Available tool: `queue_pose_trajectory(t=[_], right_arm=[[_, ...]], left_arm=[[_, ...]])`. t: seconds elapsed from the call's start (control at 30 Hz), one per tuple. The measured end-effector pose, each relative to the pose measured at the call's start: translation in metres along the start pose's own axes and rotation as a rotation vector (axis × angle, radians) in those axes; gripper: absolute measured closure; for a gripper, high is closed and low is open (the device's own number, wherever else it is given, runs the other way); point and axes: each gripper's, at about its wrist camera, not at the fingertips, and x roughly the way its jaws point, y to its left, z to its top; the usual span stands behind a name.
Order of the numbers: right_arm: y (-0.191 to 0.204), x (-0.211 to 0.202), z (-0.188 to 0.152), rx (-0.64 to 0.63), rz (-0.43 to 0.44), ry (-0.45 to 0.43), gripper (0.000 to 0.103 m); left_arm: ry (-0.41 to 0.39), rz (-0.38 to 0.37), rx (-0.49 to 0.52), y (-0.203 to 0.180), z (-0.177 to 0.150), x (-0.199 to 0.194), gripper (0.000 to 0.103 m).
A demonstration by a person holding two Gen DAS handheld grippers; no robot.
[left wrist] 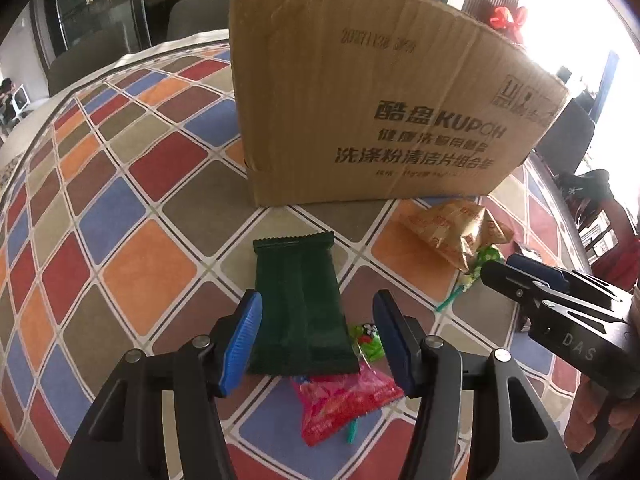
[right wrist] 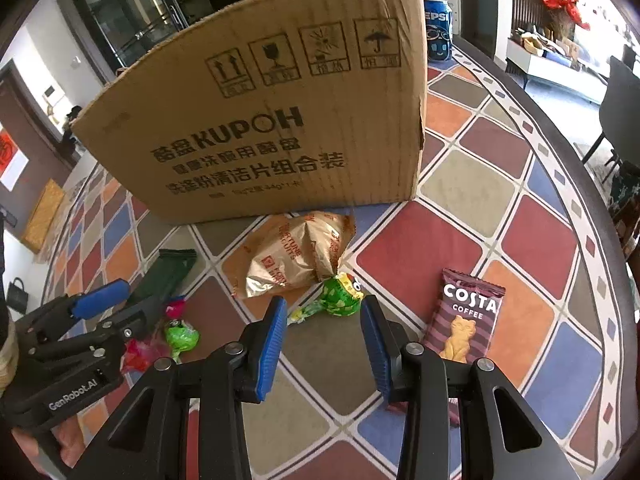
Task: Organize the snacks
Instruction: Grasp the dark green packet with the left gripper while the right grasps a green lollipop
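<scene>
In the left wrist view my left gripper (left wrist: 318,336) hangs open over a dark green snack packet (left wrist: 300,308) that lies flat on the table; the packet's near end sits between the blue pads, which do not press on it. A pink-red packet (left wrist: 344,404) and a small green lollipop (left wrist: 368,344) lie just below it. My right gripper (right wrist: 324,336) is open and holds nothing. A green-wrapped lollipop (right wrist: 340,292) lies just beyond its fingertips, in front of a crumpled gold packet (right wrist: 296,256). A Costa Coffee packet (right wrist: 464,320) lies to its right.
A tall cardboard box (left wrist: 380,100) stands on the checkered tablecloth (left wrist: 120,208) right behind the snacks. A Pepsi can (right wrist: 438,28) stands behind the box's right corner. The two grippers are close side by side. The table's curved edge (right wrist: 580,184) runs along the right.
</scene>
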Motion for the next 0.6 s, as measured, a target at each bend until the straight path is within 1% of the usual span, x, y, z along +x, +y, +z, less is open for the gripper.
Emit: queue_pose_trajectory(t=[0.23, 0.5, 0.57, 0.6], right_arm=[[-0.001, 0.011, 0.005, -0.009, -0.020, 0.014, 0.064], [0.003, 0.020, 0.005, -0.016, -0.038, 0.029, 0.064], [0.004, 0.020, 0.004, -0.019, -0.044, 0.023, 0.065], [0.006, 0.019, 0.003, -0.025, -0.047, 0.020, 0.065]], left_arm=[[0.021, 0.010, -0.010, 0.006, 0.008, 0.016, 0.046], [0.050, 0.027, -0.031, 0.016, 0.007, 0.028, 0.046], [0.041, 0.026, -0.030, 0.017, 0.006, 0.027, 0.047], [0.041, 0.027, -0.032, 0.017, 0.006, 0.028, 0.050]])
